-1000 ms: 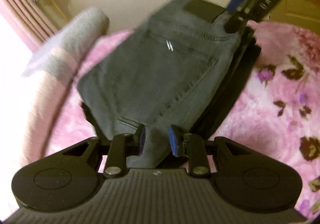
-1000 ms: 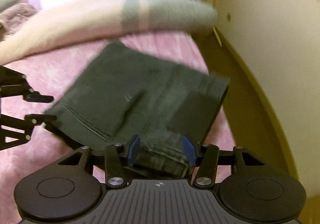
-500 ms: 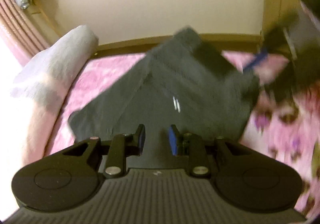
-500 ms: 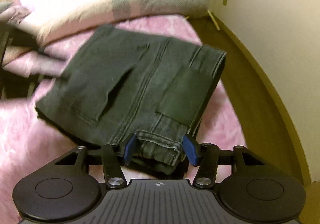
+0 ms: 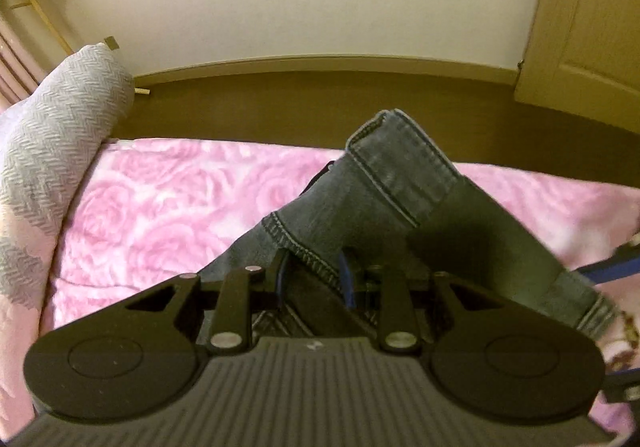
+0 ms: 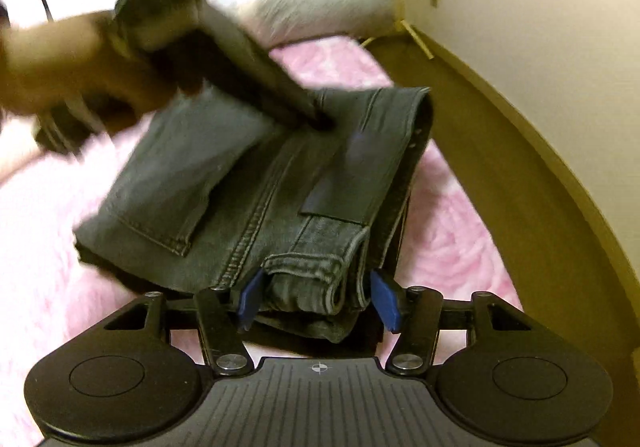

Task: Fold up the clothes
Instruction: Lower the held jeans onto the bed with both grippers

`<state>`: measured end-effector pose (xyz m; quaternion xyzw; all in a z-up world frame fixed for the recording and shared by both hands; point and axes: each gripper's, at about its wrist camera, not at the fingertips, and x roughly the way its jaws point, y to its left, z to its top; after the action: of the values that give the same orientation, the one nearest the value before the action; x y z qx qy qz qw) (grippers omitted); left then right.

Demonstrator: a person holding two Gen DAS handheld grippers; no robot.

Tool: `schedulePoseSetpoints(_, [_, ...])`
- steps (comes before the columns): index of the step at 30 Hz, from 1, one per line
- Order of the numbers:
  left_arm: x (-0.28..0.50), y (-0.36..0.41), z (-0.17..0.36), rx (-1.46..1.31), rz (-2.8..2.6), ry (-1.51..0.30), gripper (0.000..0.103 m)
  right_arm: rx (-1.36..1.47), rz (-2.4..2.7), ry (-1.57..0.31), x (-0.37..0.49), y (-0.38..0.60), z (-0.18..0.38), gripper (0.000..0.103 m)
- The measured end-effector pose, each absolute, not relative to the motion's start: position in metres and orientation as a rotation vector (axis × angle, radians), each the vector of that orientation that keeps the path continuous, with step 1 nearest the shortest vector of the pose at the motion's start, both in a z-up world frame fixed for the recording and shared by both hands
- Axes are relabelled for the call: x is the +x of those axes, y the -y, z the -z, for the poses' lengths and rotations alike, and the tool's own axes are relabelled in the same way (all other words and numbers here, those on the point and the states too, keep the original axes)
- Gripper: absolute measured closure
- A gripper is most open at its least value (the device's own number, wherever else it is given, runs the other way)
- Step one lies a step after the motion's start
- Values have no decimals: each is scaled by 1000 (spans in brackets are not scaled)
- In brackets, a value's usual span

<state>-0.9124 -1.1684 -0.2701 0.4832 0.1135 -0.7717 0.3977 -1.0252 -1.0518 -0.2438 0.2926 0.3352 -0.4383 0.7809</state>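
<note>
A pink rose-patterned blanket [image 5: 168, 203] covers the bed ahead of and beneath both sets of fingers. A grey-and-pink herringbone throw [image 5: 52, 151] lies rolled to the left of the left gripper's fingers. The folded dark grey jeans [image 6: 256, 183] lie on the blanket directly ahead of the right gripper's fingers, back pocket facing up, with the waistband edge toward the bed's edge. The right gripper [image 6: 316, 299] has its blue pads set moderately wide, one on each side of the rolled hem end; contact cannot be confirmed. The left gripper [image 5: 312, 279] has its fingers set narrow, with a stitched denim fold between them; the grip appears closed on the jeans.
</note>
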Motion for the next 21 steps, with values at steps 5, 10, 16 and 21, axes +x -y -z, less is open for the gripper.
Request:
schedulePoseSetpoints(5, [-904, 1168, 262, 1195, 1958, -332, 79, 717, 953, -670, -1036, 1065, 227, 47])
schedulePoseSetpoints(10, [-856, 1151, 234, 1113, 1910, -387, 72, 748, 970, -614, -1044, 1075, 210, 47])
schedulePoseSetpoints(16, [-746, 1111, 234, 1038, 1668, -561, 62, 827, 1006, -605, -1047, 1106, 217, 46])
schedulePoseSetpoints(21, [-676, 1097, 257, 917, 1539, -805, 56, 865, 1006, -640, -1037, 1123, 235, 46])
